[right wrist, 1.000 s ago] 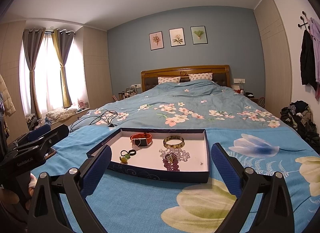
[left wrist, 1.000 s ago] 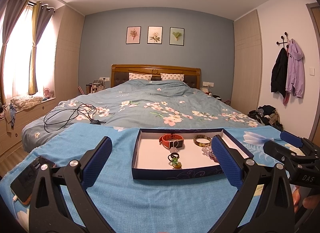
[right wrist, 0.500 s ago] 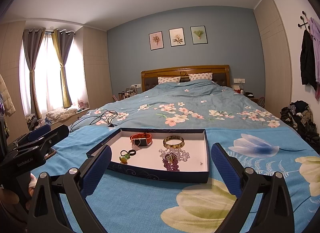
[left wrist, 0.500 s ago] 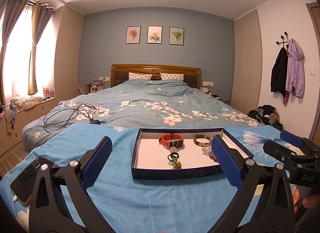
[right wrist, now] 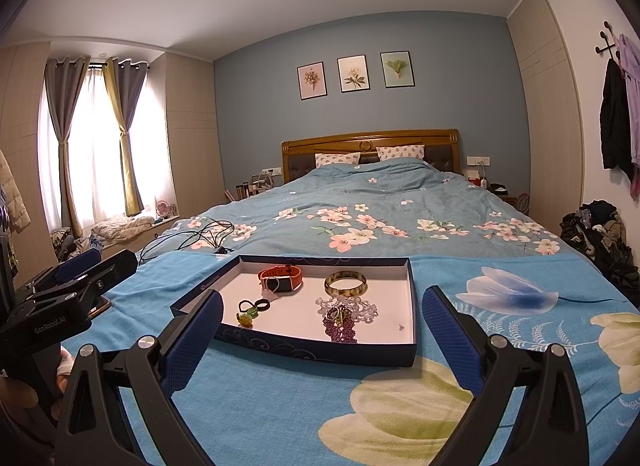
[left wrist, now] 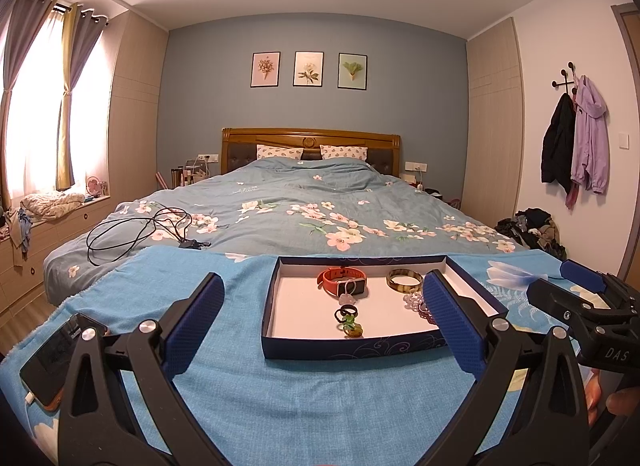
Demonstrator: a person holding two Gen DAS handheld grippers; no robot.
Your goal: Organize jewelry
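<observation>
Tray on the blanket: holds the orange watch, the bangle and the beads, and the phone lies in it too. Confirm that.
Not quite. The phone is not in the tray; it lies on the blanket, off to the tray's left, as the left wrist view shows. The watch, bangle and beads are in the tray.

Both wrist cameras are looking low along their fingers toward the headboard, sharing the near tray just ahead.

Blue-walled bedroom, wooden-headboard bed, curtained window
</observation>
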